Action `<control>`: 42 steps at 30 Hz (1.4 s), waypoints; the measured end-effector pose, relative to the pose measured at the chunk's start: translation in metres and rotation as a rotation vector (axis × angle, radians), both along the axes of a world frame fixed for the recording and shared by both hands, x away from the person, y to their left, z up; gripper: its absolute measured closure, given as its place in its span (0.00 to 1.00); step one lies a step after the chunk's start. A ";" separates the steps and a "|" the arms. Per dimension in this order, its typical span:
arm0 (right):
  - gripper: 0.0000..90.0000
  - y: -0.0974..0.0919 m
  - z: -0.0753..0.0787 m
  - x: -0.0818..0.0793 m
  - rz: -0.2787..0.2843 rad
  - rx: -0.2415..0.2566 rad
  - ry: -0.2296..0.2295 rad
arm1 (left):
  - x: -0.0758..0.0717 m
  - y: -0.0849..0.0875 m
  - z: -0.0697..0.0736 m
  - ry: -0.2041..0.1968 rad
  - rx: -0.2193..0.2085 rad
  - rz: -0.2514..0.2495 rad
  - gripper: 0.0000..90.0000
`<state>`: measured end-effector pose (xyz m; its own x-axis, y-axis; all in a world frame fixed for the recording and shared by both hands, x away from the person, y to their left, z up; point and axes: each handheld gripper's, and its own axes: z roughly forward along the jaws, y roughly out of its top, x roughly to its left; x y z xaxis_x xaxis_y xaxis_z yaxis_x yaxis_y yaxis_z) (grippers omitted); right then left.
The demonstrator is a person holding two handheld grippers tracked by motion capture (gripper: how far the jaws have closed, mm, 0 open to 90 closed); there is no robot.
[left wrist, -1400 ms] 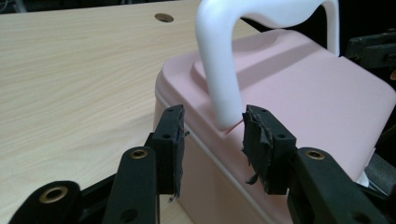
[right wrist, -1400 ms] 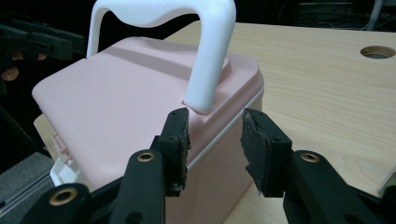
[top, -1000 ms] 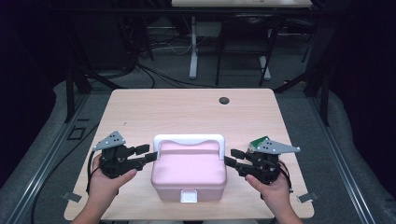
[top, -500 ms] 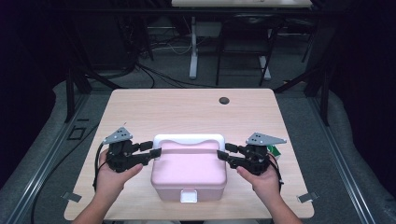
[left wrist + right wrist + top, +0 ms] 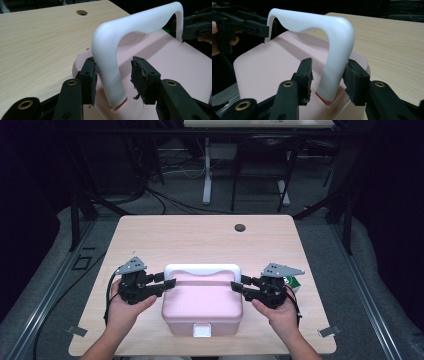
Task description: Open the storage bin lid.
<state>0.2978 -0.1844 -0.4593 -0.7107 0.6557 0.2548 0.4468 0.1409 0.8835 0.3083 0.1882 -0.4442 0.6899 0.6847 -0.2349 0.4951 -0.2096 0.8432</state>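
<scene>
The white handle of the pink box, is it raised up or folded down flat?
Raised. The white handle arches clear above the lid of the pink box, with a gap under it in both gripper views.

Overhead forward-down; two close claw views

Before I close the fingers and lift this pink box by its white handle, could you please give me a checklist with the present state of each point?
1. White handle upright: ok.
2. Handle's end post between the left gripper fingers: ok. One pad touches it, the other stands apart; the jaws have just been closing.
3. Other post between the right gripper fingers: ok. One pad is at the post, the other apart; also just closing.
4. White latch at the front of the pink box fastened: cannot tell.
5. Box resting flat on the table: ok.
</scene>
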 end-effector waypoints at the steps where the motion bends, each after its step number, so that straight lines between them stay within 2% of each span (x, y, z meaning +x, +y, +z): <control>1: 0.72 -0.001 0.000 -0.001 -0.003 -0.001 -0.009 | 0.000 0.001 0.000 -0.007 0.001 -0.004 0.66; 9: 0.77 -0.004 0.002 -0.008 0.007 0.013 -0.035 | -0.007 0.002 0.002 -0.025 -0.005 -0.015 0.70; 14: 0.79 -0.004 0.002 -0.011 0.008 -0.003 -0.050 | -0.012 0.002 0.003 -0.030 -0.003 -0.029 0.72; 19: 0.78 -0.003 0.002 -0.014 0.019 0.003 -0.069 | -0.015 0.002 0.001 -0.049 0.014 -0.028 0.75; 22: 0.77 -0.004 -0.002 -0.011 0.026 -0.011 -0.056 | -0.015 0.003 0.000 -0.047 0.015 -0.026 0.78; 25: 0.77 -0.004 -0.005 -0.008 0.032 -0.002 -0.047 | -0.015 0.003 -0.002 -0.052 0.017 -0.020 0.78; 28: 0.79 -0.003 -0.008 -0.006 0.031 -0.002 -0.046 | -0.014 0.004 -0.006 -0.036 0.029 -0.020 0.78; 30: 0.80 -0.003 -0.009 -0.006 0.033 -0.011 -0.042 | -0.013 0.003 -0.008 -0.030 0.029 -0.020 0.78; 33: 0.81 -0.002 -0.010 -0.007 0.036 0.004 -0.042 | -0.014 0.004 -0.011 -0.034 0.018 -0.018 0.80; 35: 0.82 -0.002 -0.011 -0.007 0.031 0.005 -0.061 | -0.014 0.004 -0.011 -0.034 0.016 -0.018 0.81; 42: 0.83 -0.001 -0.011 -0.009 0.031 -0.004 -0.083 | -0.015 0.003 -0.009 -0.046 0.036 -0.018 0.82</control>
<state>0.2889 -0.1858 -0.4705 -0.7491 0.6343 0.1912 0.3671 0.1572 0.9168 0.2936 0.1915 -0.4534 0.7118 0.6794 -0.1781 0.4518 -0.2487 0.8567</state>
